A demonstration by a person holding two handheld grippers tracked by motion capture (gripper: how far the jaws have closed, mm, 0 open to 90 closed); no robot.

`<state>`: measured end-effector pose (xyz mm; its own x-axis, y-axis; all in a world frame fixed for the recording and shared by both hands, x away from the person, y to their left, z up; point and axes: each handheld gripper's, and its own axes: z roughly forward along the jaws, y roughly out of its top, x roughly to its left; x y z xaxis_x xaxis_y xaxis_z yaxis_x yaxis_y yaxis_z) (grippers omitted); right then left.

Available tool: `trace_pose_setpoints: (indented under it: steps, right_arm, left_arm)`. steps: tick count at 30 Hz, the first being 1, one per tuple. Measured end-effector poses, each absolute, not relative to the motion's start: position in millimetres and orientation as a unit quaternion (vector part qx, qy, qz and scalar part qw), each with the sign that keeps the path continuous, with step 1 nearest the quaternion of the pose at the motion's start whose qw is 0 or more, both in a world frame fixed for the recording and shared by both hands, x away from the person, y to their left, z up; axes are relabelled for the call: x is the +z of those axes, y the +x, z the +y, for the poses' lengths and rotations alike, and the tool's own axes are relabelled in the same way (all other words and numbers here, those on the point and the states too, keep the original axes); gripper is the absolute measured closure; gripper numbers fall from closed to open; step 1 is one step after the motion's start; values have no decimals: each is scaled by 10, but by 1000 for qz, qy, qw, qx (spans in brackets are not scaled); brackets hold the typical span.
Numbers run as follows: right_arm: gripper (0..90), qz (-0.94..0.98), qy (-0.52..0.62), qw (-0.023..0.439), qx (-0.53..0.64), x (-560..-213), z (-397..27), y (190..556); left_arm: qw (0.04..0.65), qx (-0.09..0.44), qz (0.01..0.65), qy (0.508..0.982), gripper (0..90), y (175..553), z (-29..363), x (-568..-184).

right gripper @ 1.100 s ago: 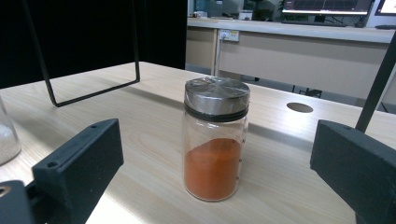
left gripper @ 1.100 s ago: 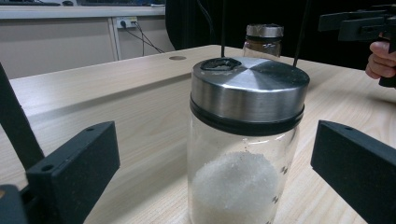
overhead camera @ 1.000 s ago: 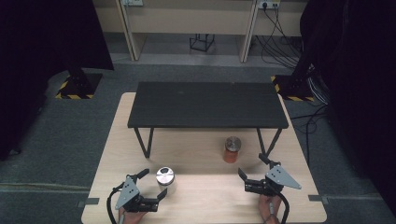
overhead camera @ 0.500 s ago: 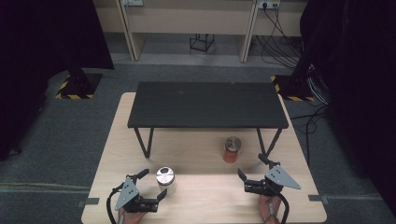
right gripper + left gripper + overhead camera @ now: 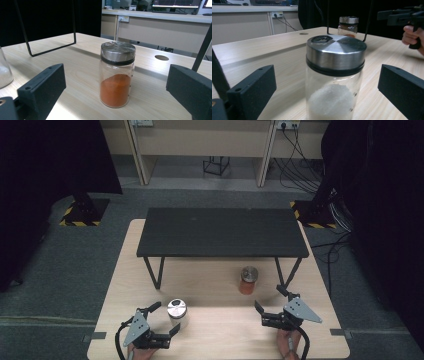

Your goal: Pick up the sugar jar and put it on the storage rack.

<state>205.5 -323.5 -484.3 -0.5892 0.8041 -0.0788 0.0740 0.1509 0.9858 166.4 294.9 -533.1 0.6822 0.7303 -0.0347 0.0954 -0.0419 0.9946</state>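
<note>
Standing upright on the light wood worktop (image 5: 220, 330), 2 glass jars w/ metal lids – the white-powder jar (image 5: 176, 313) near the front left, the orange-powder jar (image 5: 248, 279) further back on the right, just in front of the black shelf (image 5: 222, 232) on thin legs. Left tool (image 5: 162, 325) is spread wide, jaws either side of the white-powder jar w/o touching it; left gripper view shows clear gaps on both sides. Right tool (image 5: 269, 306) is also wide open, holding nothing – aimed at the orange-powder jar, which sits ahead of its jaws, not between them. Jars well apart.
</note>
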Motion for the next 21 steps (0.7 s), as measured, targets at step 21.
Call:
trace_pose_setpoints:
  steps: [21]
  right_arm:
    - [26, 687, 322, 322, 566, -4833, -3244, 2048]
  left_arm:
    - [628, 245, 310, 670, 14, 1687, 2756, -5237]
